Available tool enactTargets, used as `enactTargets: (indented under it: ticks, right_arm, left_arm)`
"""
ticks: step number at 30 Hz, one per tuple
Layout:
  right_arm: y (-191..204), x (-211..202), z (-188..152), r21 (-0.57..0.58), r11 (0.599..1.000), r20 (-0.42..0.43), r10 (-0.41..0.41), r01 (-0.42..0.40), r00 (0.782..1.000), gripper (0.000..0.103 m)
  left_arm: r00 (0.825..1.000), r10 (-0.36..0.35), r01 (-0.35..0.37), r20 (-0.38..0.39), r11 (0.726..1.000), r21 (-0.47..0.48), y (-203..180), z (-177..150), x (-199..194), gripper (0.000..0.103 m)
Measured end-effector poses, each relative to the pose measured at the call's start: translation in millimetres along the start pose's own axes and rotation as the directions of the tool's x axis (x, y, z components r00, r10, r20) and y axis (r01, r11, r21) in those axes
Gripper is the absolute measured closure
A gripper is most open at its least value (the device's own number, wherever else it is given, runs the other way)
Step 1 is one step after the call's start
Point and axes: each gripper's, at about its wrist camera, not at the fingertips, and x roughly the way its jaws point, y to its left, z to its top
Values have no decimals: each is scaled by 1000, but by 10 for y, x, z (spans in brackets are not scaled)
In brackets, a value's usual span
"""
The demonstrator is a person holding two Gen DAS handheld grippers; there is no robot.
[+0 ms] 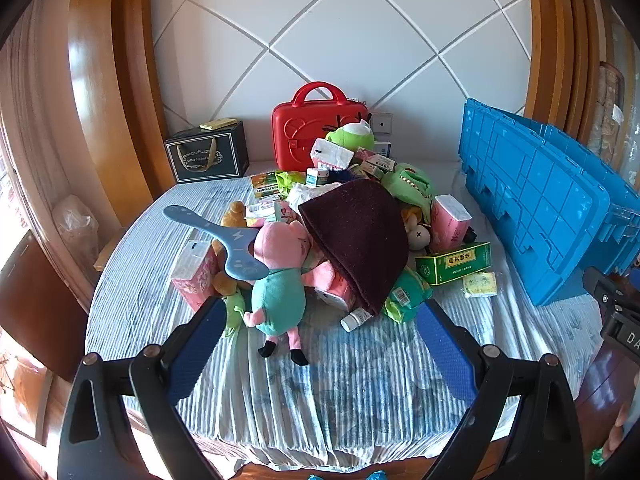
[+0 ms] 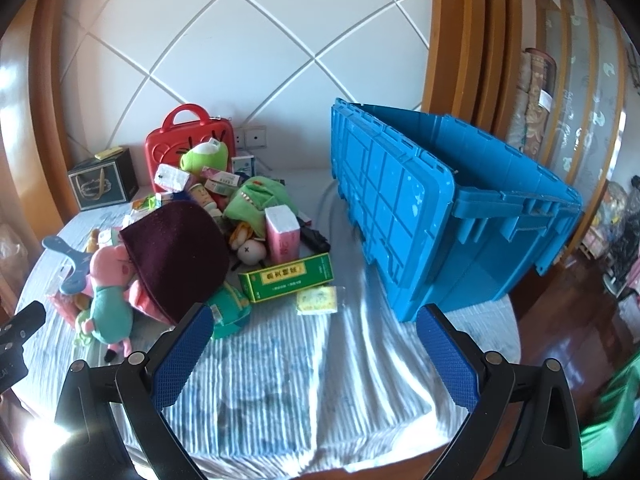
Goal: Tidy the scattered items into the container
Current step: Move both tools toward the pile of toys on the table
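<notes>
Left hand-held gripper (image 1: 320, 332): jaws spread wide, nothing between them, tilted down over a bed (image 1: 360, 392) with a blue-and-white striped cover. Just ahead of its fingertips, the near edge of the scattered pile. A pink pig plush toy (image 1: 280, 280) in a teal shirt lies closest, toward the left finger. A dark maroon knit hat (image 1: 360, 240) sits right of it, ahead of centre. A small white bottle (image 1: 354, 320) pokes out under the hat's near rim. A blue-grey boomerang-shaped toy (image 1: 224, 236) rests on the pile, ahead and left. Pink tissue pack (image 1: 194, 272) beside the left finger's tip.

Right hand-held gripper (image 2: 314, 328): jaws likewise fully apart, empty. Ahead and slightly left, a green medicine box (image 2: 288, 278) and a small yellow sachet (image 2: 318, 300) lie on the cover, close together. Blue plastic crate (image 2: 440, 208) stands ahead and right of this gripper, lid flap hanging open on the pile side, well clear of the fingers.

Beyond the pile, against the headboard: red carry case (image 1: 318, 124), upright; a black gift bag (image 1: 206, 156) left of it.
</notes>
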Motion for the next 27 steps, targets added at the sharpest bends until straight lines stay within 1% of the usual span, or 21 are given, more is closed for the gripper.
enactTargets:
  ticks: [5,10,14,16,19,21,23,24,25,27]
  right_arm:
    - [19,84,-2,-18,1000,-16,25,-25,1000,0]
    - [66,271,-41,-47,996,-57,69,-71,996,0]
    - [102,515,-93,-64,991,-107,110,-117,988,0]
    - [123,670,-129,-66,985,-142,151,-162,978,0]
    - [203,908,-200,-80,970,-193,212,-231,958,0]
    - [292,1070,-254,-94,964,-227,223,-249,948,0]
    - [403,1238,-312,-97,957,-281,236,-272,930,0]
    - [456,1299,-338,-96,955,-304,240,-281,922,0]
    - [509,1342,-358,-95,953,-320,245,-288,915,0]
    - [629,1385,-376,-110,948,-336,247,-298,909,0]
  left_arm:
    - [1000,26,-27,-14,999,-37,73,-29,68,6]
    - [994,92,-97,-57,990,-98,282,-125,214,6]
    - [984,142,-156,-109,979,-132,498,-254,360,6]
    - [974,182,-201,-135,968,-149,619,-354,427,6]
    - [952,233,-267,-198,949,-166,809,-522,550,6]
    - [936,262,-304,-235,938,-168,917,-622,627,6]
    - [925,274,-323,-262,932,-164,1006,-702,698,6]
    - [921,278,-329,-272,930,-166,1053,-731,734,6]
    - [921,273,-328,-278,929,-173,1107,-756,774,6]
    - [922,258,-320,-288,928,-192,1222,-787,866,6]
